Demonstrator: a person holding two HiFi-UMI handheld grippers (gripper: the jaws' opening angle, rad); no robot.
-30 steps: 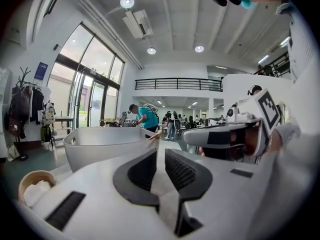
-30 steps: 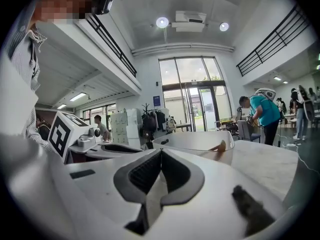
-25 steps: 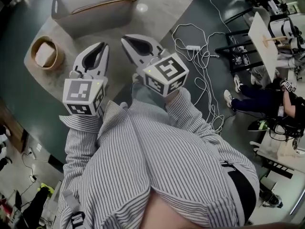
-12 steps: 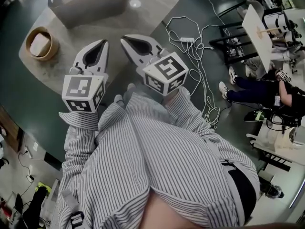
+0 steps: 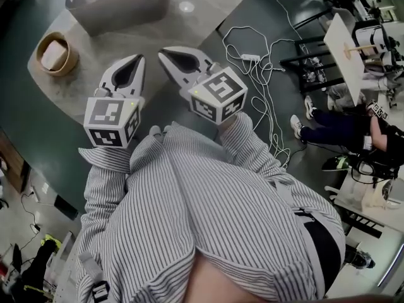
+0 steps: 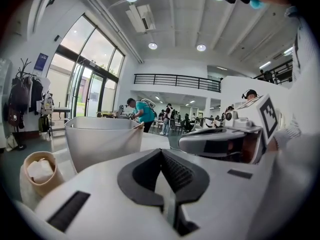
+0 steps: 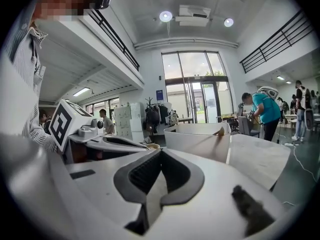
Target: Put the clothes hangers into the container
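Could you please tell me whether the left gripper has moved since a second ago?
Yes: the left gripper has drawn back slightly toward the person, widening its gap to the container.

Both arms reach forward side by side, each hand carrying a gripper at chest height. The left gripper [image 5: 136, 58] has its jaws closed tip to tip with nothing between them and points slightly below level. Its left marker cube [image 5: 112, 122] sits just ahead of the striped left sleeve [image 5: 104, 169]. The right gripper [image 5: 163, 51] is likewise closed and empty, angled inward so the two tips lie near each other but apart. Its right marker cube [image 5: 218, 95] sits ahead of the striped right sleeve [image 5: 249, 141].
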